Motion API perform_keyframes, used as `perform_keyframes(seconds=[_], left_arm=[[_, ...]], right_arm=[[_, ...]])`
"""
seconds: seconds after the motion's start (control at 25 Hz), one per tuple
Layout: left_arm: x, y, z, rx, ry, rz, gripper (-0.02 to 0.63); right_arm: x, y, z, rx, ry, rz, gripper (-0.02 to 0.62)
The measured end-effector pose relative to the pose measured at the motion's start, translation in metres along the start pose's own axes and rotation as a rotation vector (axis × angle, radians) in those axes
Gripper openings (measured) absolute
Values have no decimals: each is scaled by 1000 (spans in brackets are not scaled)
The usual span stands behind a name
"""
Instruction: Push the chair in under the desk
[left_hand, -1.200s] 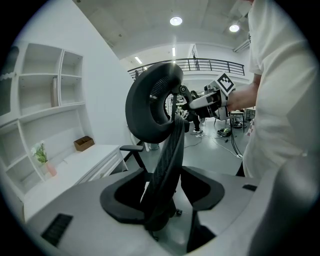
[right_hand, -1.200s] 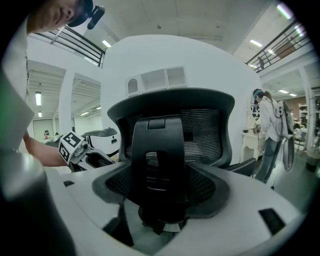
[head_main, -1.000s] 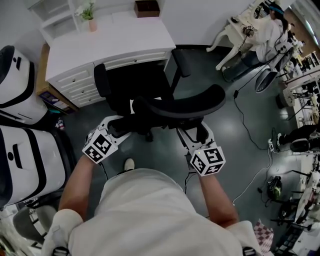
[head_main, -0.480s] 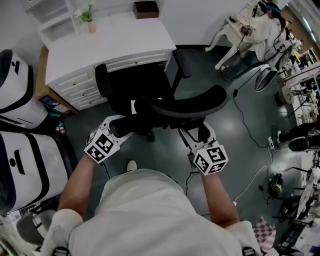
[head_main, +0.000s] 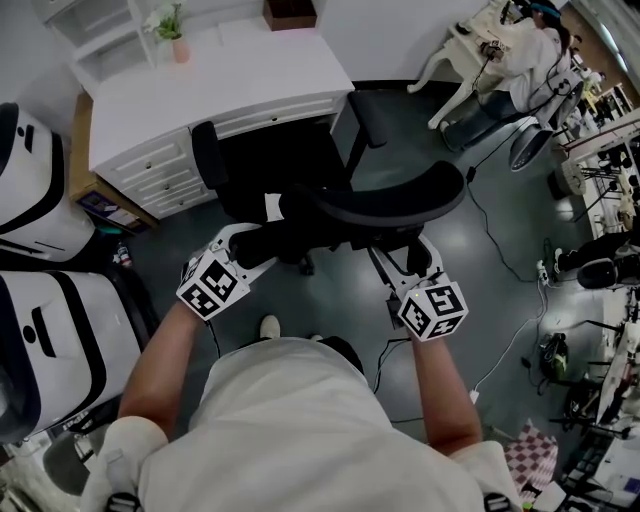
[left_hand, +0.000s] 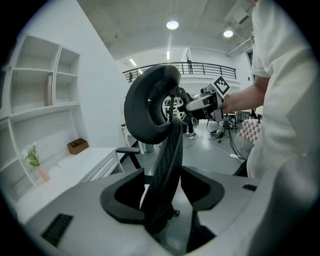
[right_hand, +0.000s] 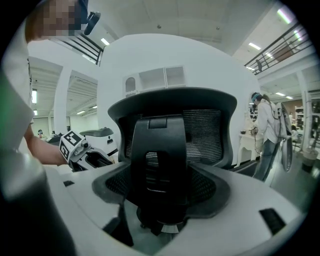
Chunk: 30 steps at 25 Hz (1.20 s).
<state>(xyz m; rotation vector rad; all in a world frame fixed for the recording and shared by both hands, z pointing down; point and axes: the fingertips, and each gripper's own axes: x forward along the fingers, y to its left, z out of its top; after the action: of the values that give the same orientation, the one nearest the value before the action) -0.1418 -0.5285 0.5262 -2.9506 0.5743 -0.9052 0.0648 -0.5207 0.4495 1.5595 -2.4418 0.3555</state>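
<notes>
A black mesh office chair stands in front of the white desk, its seat partly under the desk's edge and its back toward me. My left gripper is at the left side of the chair back. In the left gripper view the back's mesh edge runs between the jaws of the left gripper and touches both pads. My right gripper is behind the back on the right. Its jaws are shut around the black back support, which fills the gap of the right gripper.
Two big white rounded machines stand close on the left. Cables run over the grey floor to the right. A person sits at a white table at the far right, near a fan. A plant and a brown box sit on the desk.
The chair back has shifted slightly to the right and toward the desk in the head view. Both grippers have stayed on it.
</notes>
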Motion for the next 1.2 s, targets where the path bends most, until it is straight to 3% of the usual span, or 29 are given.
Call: perform_keyframes(seconds=[0.32, 0.56, 0.8, 1.04, 1.2], left_arm=[[2, -3, 3, -8, -18, -18, 230], [4, -3, 3, -58, -14, -2, 249], [-10, -4, 4, -88, -14, 76, 247], [-43, -9, 31, -144, -95, 197, 227], [-54, -37, 48, -182, -138, 228, 201]], right_arm=[[-1, -2, -2, -19, -7, -42, 322], [1, -4, -3, -48, 11, -57, 322], [-2, 0, -9, -93, 29, -63, 321], [-46, -4, -2, -135, 7, -79, 321], [-82, -5, -12, -114, -8, -68, 318]])
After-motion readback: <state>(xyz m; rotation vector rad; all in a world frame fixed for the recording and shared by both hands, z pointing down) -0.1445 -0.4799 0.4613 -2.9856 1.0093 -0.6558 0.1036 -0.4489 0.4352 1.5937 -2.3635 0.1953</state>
